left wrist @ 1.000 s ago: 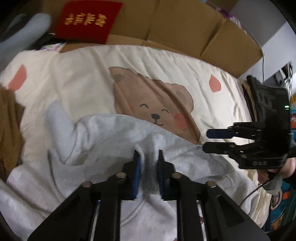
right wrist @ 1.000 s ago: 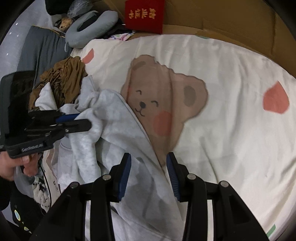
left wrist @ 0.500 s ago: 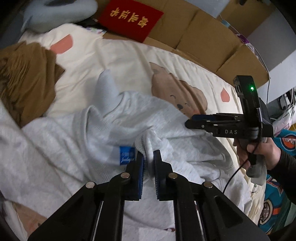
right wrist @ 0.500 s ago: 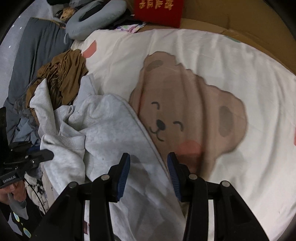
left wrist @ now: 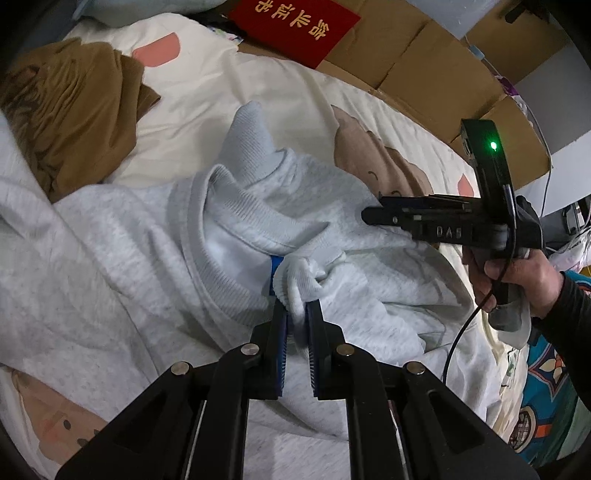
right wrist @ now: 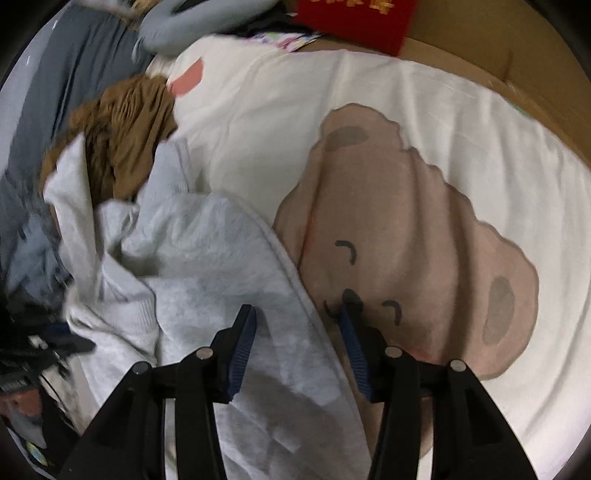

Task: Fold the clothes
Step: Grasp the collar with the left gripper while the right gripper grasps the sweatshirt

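A light grey sweatshirt [left wrist: 122, 251] lies crumpled on a cream bedspread [left wrist: 207, 96] printed with a brown bear. My left gripper [left wrist: 295, 310] is shut on a bunched bit of its ribbed collar, beside a blue neck label [left wrist: 275, 264]. In the left wrist view my right gripper [left wrist: 369, 214] hovers over the sweatshirt's right part, held by a hand [left wrist: 517, 277]. In its own view the right gripper [right wrist: 297, 314] is open, its fingers astride the sweatshirt's [right wrist: 207, 258] edge where it meets the printed bear [right wrist: 406, 229]. Nothing is pinched between them.
A crumpled brown garment [left wrist: 74, 114] lies at the left of the bed, with a grey pillow [right wrist: 192, 18] beyond it. Cardboard boxes [left wrist: 424, 59] and a red packet [left wrist: 295, 22] line the far side. Dark grey bedding [right wrist: 55, 81] sits at the left.
My left gripper has pulled the collar toward the left and near side, dragging the sweatshirt off the bear print. The right gripper has moved closer over the sweatshirt's edge, still open.
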`<state>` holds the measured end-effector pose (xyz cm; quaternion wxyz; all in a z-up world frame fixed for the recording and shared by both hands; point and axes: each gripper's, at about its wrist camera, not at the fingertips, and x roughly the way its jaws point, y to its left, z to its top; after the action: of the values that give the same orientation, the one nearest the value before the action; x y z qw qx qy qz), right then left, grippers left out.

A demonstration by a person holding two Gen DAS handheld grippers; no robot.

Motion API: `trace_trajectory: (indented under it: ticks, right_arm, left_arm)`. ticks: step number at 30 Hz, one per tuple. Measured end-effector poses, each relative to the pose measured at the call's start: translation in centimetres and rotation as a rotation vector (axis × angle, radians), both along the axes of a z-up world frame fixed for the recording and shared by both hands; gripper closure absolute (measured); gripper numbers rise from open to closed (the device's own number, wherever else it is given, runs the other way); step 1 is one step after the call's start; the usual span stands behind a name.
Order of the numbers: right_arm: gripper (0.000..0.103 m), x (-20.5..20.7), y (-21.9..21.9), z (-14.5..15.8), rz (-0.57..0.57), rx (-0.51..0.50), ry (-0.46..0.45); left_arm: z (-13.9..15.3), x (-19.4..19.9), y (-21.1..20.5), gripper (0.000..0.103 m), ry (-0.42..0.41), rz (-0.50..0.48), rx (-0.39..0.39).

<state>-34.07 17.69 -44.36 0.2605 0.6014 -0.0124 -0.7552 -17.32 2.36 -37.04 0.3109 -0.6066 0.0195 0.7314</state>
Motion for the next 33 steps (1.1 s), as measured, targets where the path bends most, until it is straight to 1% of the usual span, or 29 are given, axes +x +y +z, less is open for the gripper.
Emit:
trace_trajectory:
  ticks: [1, 2, 4, 12, 19, 22, 29, 33]
  right_arm:
    - [0.079, 0.2, -0.3, 0.0, 0.033, 0.008, -0.006]
    - [0.094, 0.3, -0.5, 0.2, 0.054, 0.012, -0.010]
    - [0.097, 0.5, -0.2, 0.9, 0.060, 0.012, -0.009]
    - [0.099, 0.7, 3.4, 5.5, -0.006, -0.011, 0.068]
    - [0.099, 1.7, 7.9, 9.9, -0.122, -0.030, 0.126]
    - [0.099, 2.9, 10.7, 12.3, -0.148, -0.016, 0.155]
    - [0.099, 6.5, 17.3, 17.4, -0.257, 0.019, 0.228]
    - [0.099, 8.5, 20.5, 20.1, -0.347, 0.039, 0.283]
  left_arm:
    - [0.1, 0.0, 0.0, 0.094, 0.001, 0.002, 0.005]
    - [0.3, 0.1, 0.1, 0.094, 0.006, -0.001, 0.013]
    - [0.8, 0.1, 0.5, 0.094, 0.019, -0.012, 0.029]
    - [2.3, -0.1, 1.3, 0.095, 0.035, -0.021, 0.077]
    - [3.9, -0.7, 2.3, 0.096, 0.052, -0.029, 0.136]
    - [4.9, -0.9, 3.2, 0.096, 0.066, -0.043, 0.170]
    - [7.2, -1.3, 5.1, 0.096, 0.089, -0.084, 0.229]
    - [8.9, -1.9, 5.9, 0.096, 0.116, -0.098, 0.255]
